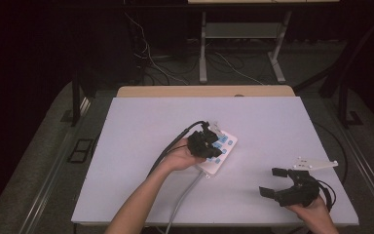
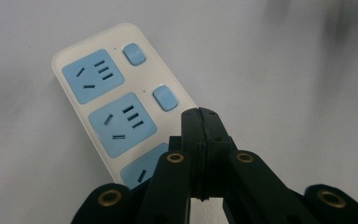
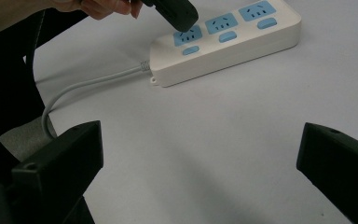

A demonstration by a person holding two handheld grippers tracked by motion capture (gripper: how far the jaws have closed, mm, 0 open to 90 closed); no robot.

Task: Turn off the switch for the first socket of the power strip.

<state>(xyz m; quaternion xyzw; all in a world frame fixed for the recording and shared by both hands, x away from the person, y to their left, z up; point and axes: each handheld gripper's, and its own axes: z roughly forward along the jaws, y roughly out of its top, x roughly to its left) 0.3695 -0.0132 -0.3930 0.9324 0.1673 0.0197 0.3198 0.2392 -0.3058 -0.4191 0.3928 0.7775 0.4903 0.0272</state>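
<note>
A white power strip [image 1: 222, 155] with blue sockets and blue switches lies near the middle of the table. In the left gripper view, two sockets of the power strip [image 2: 74, 121] show in full, each with a switch [image 2: 164, 98] beside it. My left gripper [image 2: 199, 113] is shut with nothing between its jaws, its tip just short of the nearer switch. From the right gripper view, the left gripper [image 3: 181, 17] hovers over the socket at the strip's [image 3: 242, 44] cable end. My right gripper [image 1: 274, 181] is held wide open near the front right, well apart from the strip.
The strip's grey cable [image 1: 182, 195] runs off the table's front edge [image 1: 214, 223]; in the right gripper view the cable [image 3: 86, 88] curves left. A black cable [image 1: 168, 148] trails from the left gripper. Bare white board [image 1: 282, 122] lies around the strip.
</note>
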